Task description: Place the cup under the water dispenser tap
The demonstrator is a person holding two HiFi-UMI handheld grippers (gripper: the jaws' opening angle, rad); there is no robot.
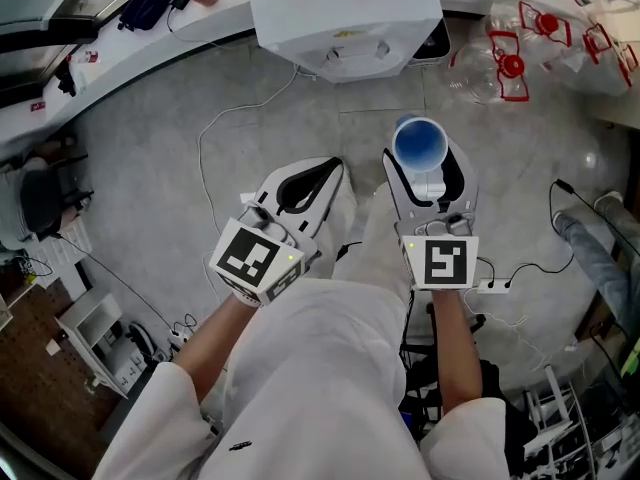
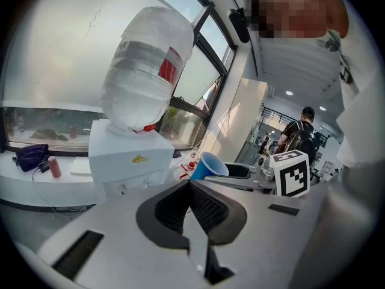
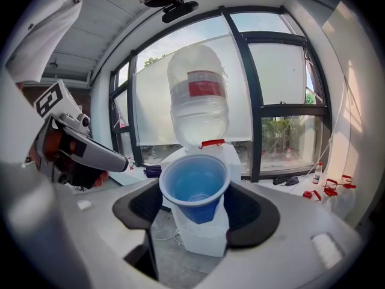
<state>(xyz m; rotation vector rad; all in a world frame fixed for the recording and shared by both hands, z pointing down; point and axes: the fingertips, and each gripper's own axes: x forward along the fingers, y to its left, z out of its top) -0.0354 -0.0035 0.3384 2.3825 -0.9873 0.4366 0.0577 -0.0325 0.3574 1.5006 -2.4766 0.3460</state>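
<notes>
Right gripper view shows the right gripper [image 3: 195, 214] closed snug around a small blue plastic cup [image 3: 194, 182], held up in the air well short of the white box-shaped water dispenser [image 3: 203, 241] with its big clear bottle [image 3: 197, 95] on top. The left gripper [image 2: 191, 212] has its jaws pressed together with nothing between them. This looks like the carrying step, so next the cup likely needs to go forward and settle right under the tap.
</notes>
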